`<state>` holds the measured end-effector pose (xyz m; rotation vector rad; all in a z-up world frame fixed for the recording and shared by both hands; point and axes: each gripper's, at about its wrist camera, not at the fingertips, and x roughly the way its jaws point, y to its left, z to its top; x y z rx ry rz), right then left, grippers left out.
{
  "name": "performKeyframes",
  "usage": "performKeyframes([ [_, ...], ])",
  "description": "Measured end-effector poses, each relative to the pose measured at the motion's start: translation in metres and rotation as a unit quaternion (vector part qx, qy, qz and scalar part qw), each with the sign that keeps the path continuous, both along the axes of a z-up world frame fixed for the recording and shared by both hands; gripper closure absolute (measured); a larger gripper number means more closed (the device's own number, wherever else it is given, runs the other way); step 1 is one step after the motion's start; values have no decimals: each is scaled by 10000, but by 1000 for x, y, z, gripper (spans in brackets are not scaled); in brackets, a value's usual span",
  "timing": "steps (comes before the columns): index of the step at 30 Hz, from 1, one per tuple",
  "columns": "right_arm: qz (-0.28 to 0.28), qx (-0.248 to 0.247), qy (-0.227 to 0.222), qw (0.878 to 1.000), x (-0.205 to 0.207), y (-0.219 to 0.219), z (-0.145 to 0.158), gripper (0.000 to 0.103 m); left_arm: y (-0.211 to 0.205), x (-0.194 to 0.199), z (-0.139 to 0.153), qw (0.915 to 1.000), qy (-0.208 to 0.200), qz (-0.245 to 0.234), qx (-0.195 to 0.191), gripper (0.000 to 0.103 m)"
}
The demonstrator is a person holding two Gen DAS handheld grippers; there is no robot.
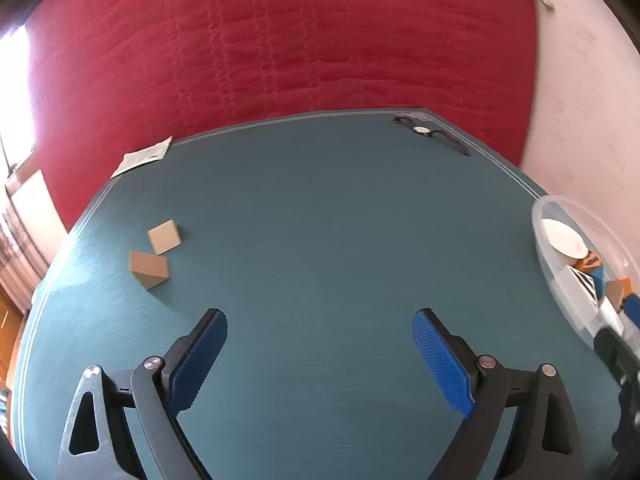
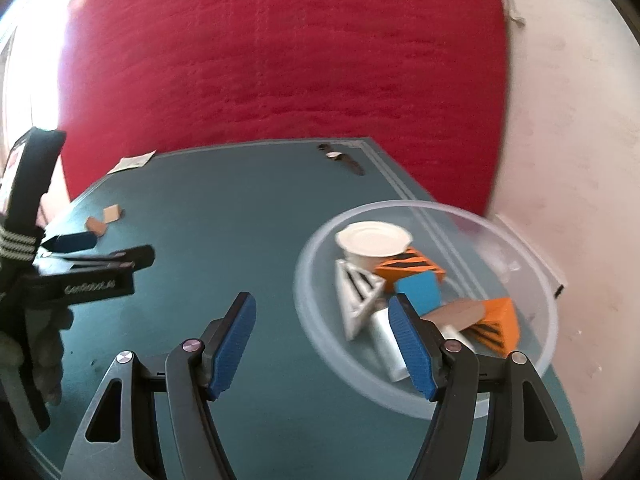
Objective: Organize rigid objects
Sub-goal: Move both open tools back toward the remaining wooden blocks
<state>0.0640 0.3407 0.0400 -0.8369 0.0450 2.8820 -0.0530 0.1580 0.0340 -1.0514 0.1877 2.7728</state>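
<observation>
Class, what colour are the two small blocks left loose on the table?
Light tan wood, both small blocks; clearest in the left wrist view.

Your left view's edge cuts off the clear plastic bowl (image 1: 560, 280). In your right view, the right gripper's blue finger (image 2: 412, 348) hides part of the silver block (image 2: 386, 340).

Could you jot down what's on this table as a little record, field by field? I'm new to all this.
surface: teal table
container: clear plastic bowl at the right edge
in bowl: white cup, orange striped wedges, blue block, white pieces
loose: two tan wooden blocks, touching, far left
far edge: wristwatch, paper slip
left gripper: open, empty
right gripper: open, empty, beside the bowl
</observation>
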Motion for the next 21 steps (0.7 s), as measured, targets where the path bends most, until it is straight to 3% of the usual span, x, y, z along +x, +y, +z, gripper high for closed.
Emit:
performKeyframes([
  [9, 408, -250, -216, 9986, -6, -22, -7, 32, -55, -17, 2, 9988, -38, 478, 24, 7],
  [14, 682, 126, -82, 9976, -2, -45, -4, 32, -91, -27, 2, 9970, 21, 757, -147, 7],
  [21, 1277, -141, -353, 9911, -11, -71, -10, 32, -135, -51, -8, 9925, -341, 1163, -129, 7],
])
